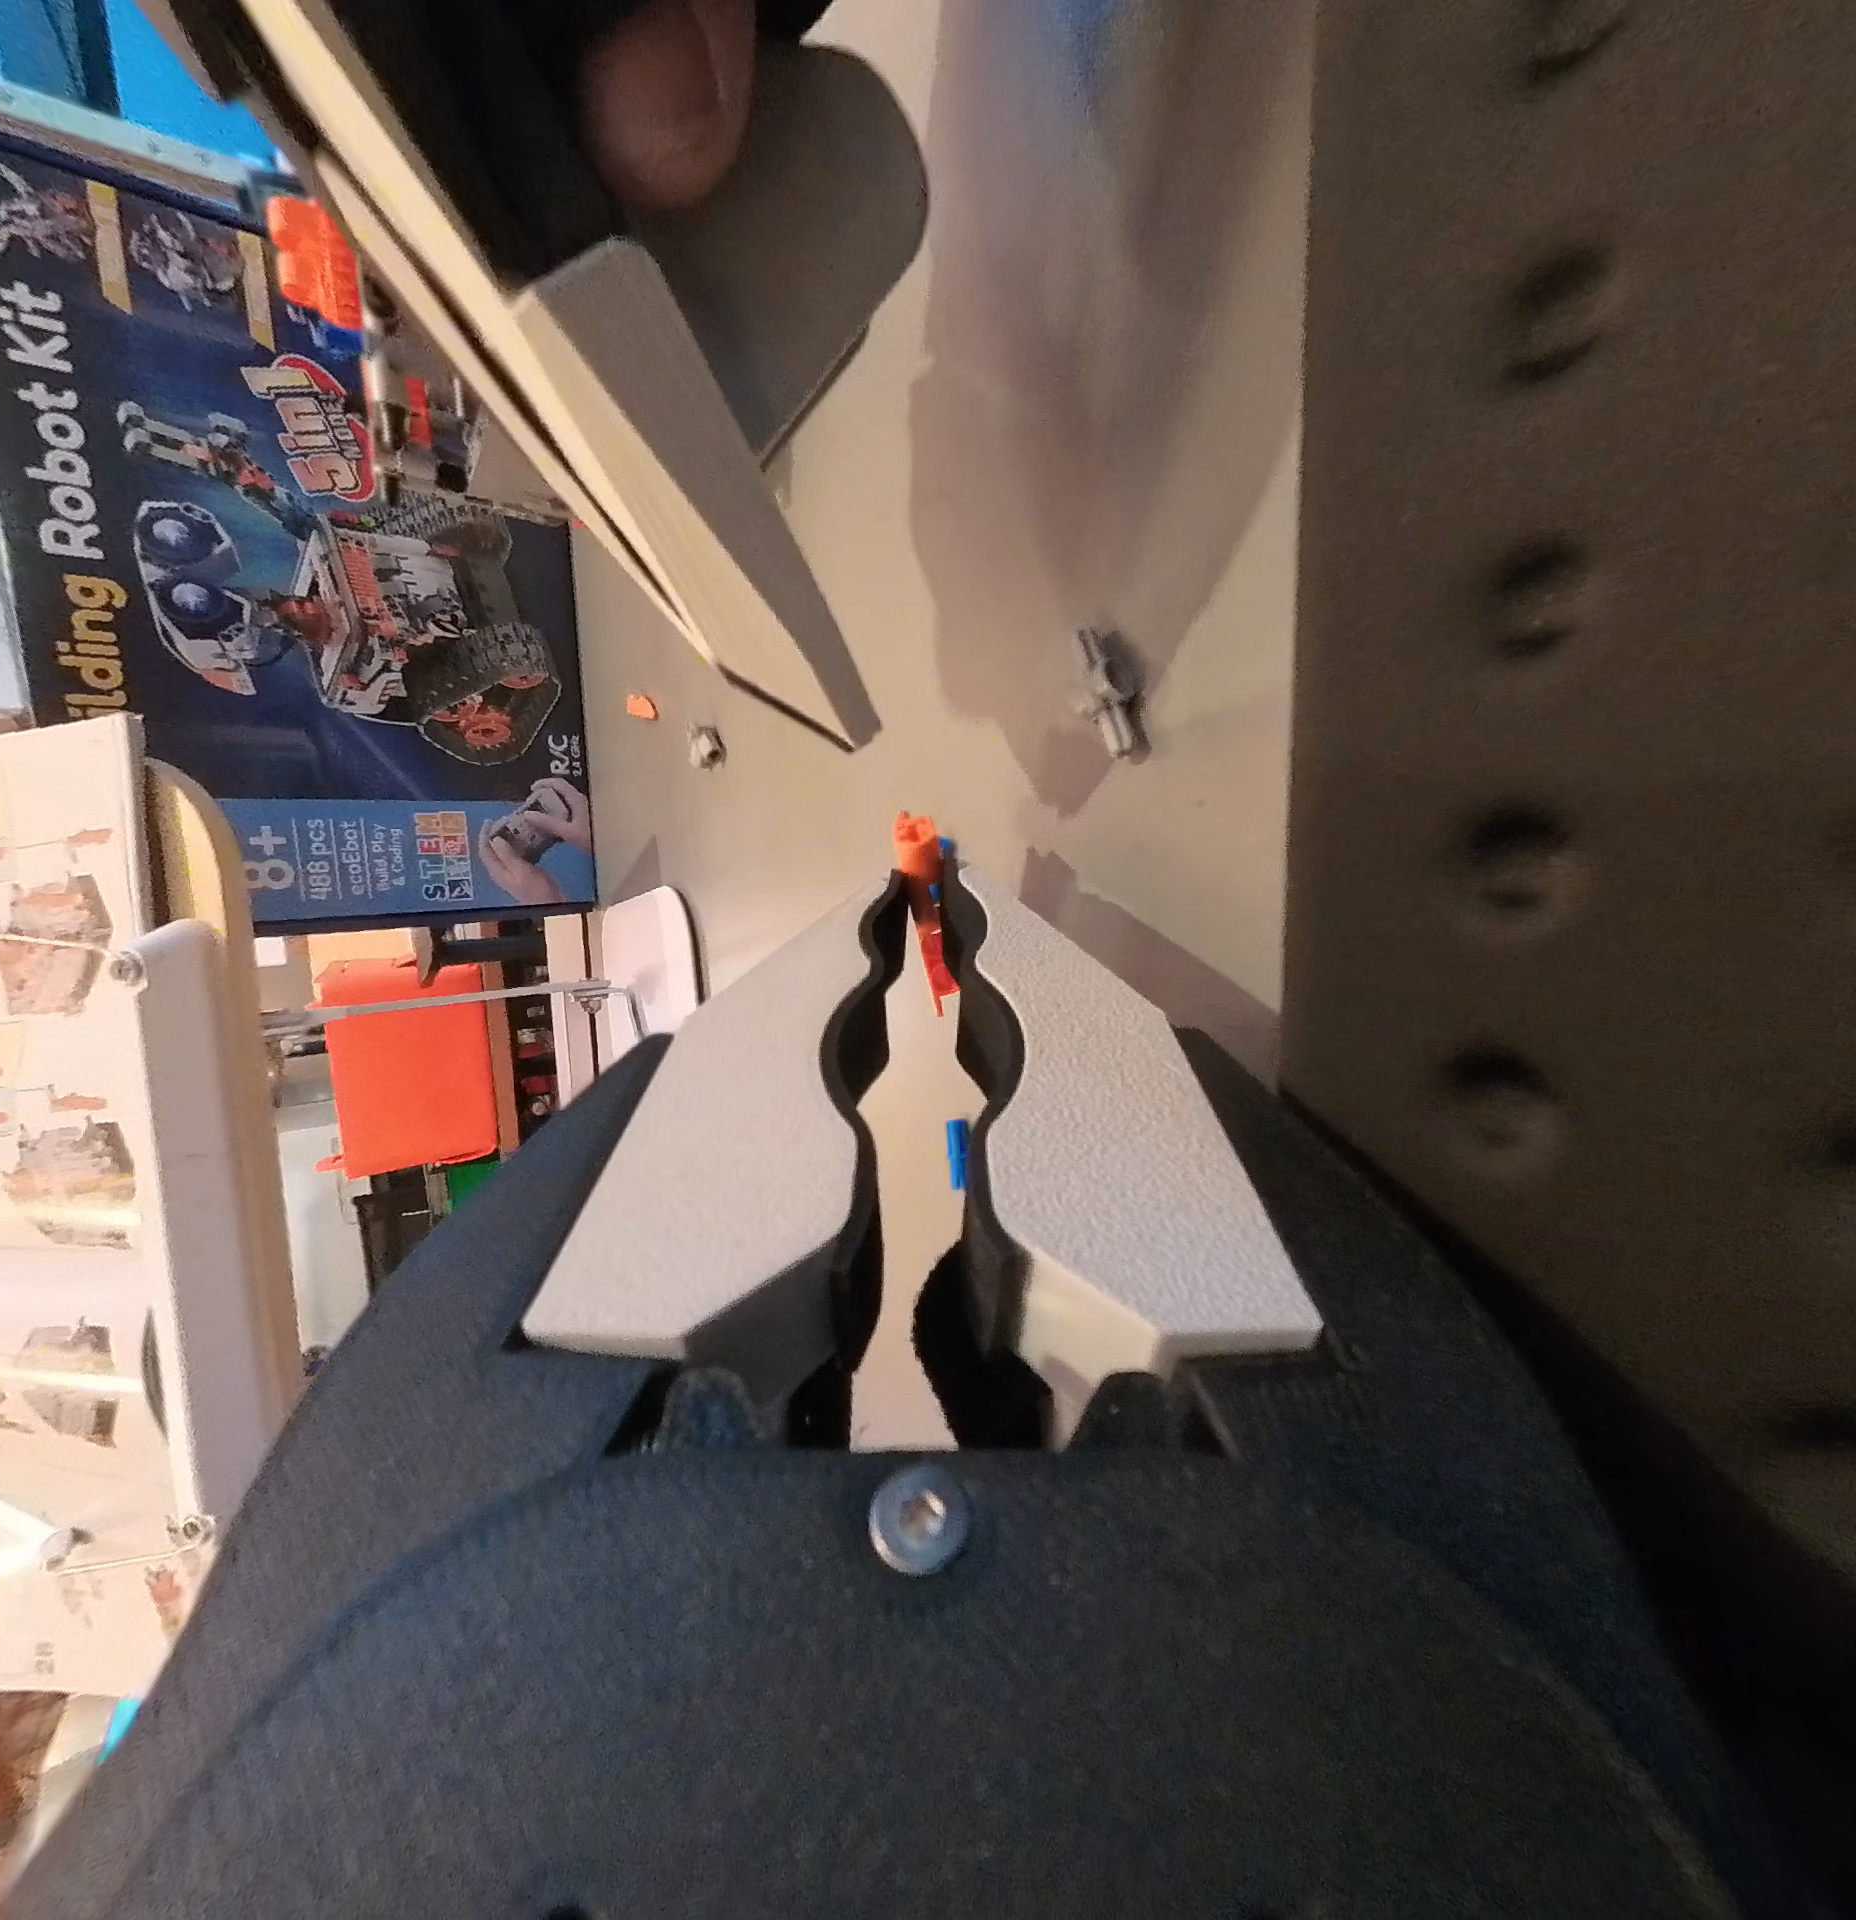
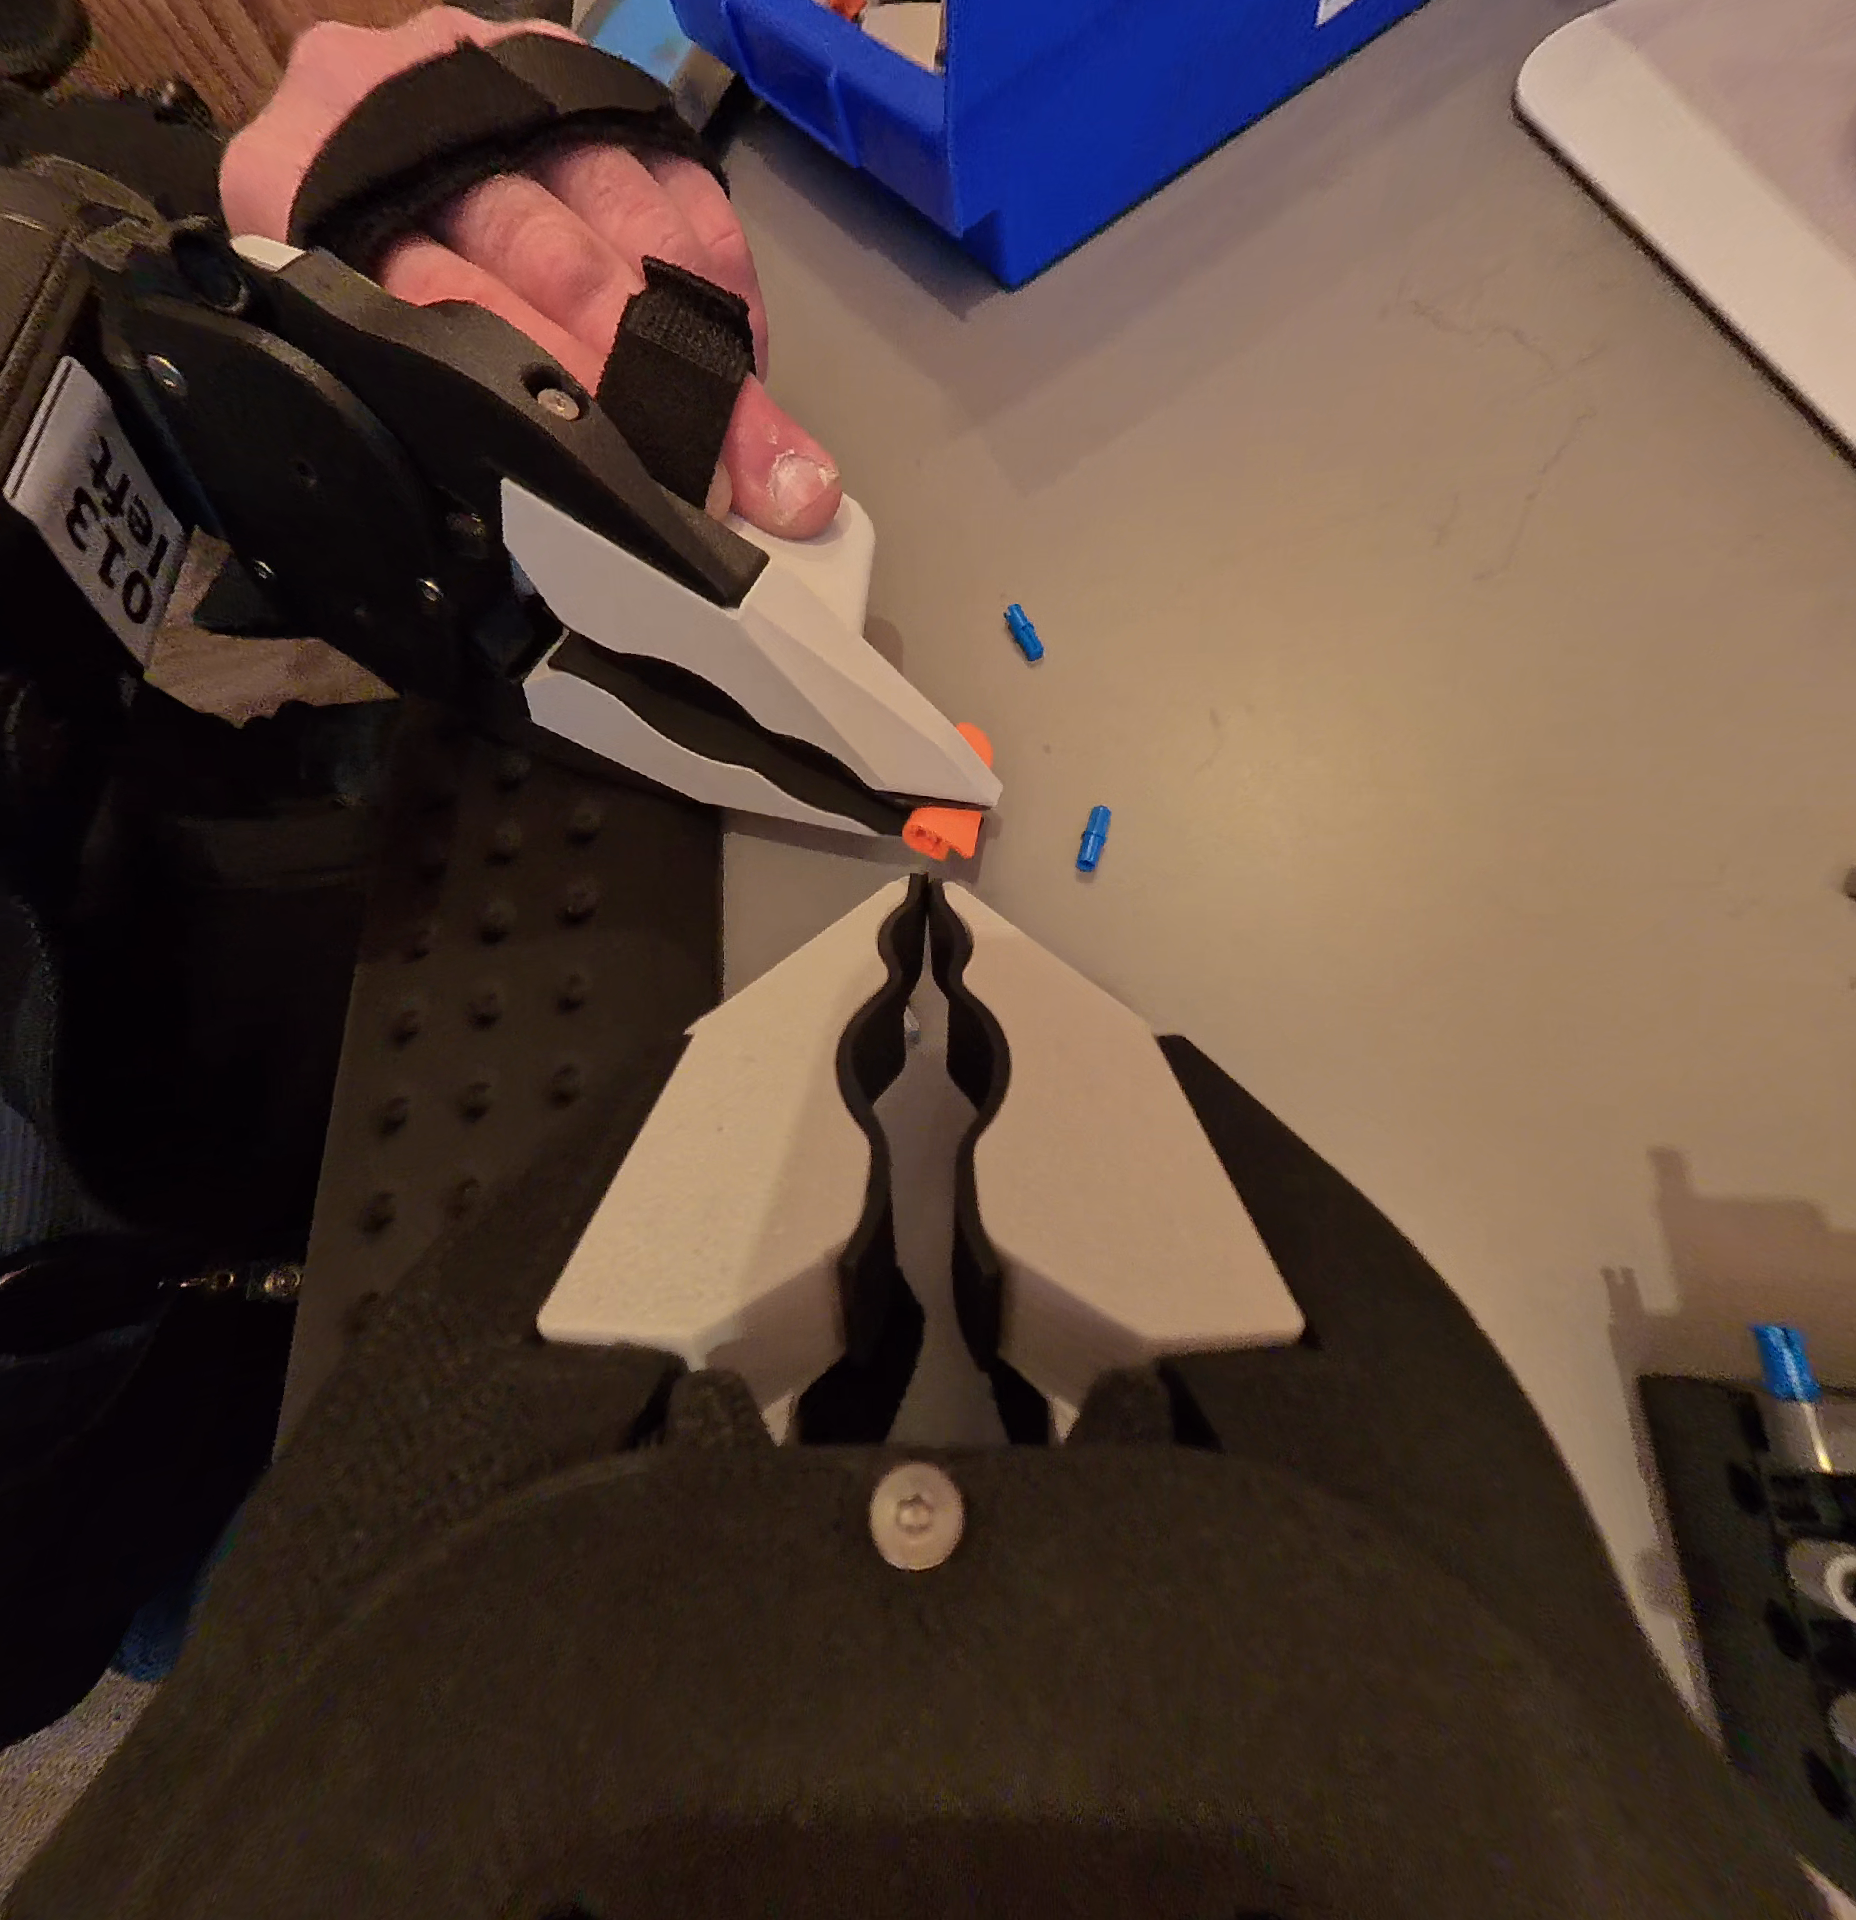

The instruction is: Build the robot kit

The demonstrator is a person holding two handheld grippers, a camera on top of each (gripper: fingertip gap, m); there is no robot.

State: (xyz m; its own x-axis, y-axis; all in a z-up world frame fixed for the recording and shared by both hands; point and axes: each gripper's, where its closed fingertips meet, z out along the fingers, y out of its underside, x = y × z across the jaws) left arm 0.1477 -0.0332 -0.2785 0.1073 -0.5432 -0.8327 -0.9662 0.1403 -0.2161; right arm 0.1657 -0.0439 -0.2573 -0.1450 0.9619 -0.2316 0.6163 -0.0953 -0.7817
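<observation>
Grey tabletop [image 2: 1371, 520] carries everything; a black studded baseplate [image 2: 508, 987] lies along its edge, a blue bin [image 2: 1007, 125] sits at the far side, and a white tray [image 2: 1734, 208] is off to the right. In the left wrist view, a blue printed kit box [image 1: 280, 623] stands at the back next to an instruction booklet on a wire stand [image 1: 62, 1143]. The left gripper [image 2: 960, 805], strapped to a hand [image 2: 550, 229], has its jaws clamped on a small orange connector piece [image 2: 943, 831], pinched right at the tips. The connector's long axis runs roughly across the fingertips, with an open tubular end facing the right wrist camera and an orange lobe showing above the upper finger. It is above the table just off the baseplate edge. In the left wrist view the same connector [image 1: 919, 842] sticks out past the tips, with a bit of blue beside it. The right gripper [image 2: 924, 894] has its tips together or nearly so; nothing is visibly held, and it sits just beside the connector; contact can't be confirmed. Two blue pins [image 2: 1092, 837] [image 2: 1024, 633] lie loose on the table nearby, apart from each other. A grey axle connector [image 1: 1109, 691] lies farther out.
</observation>
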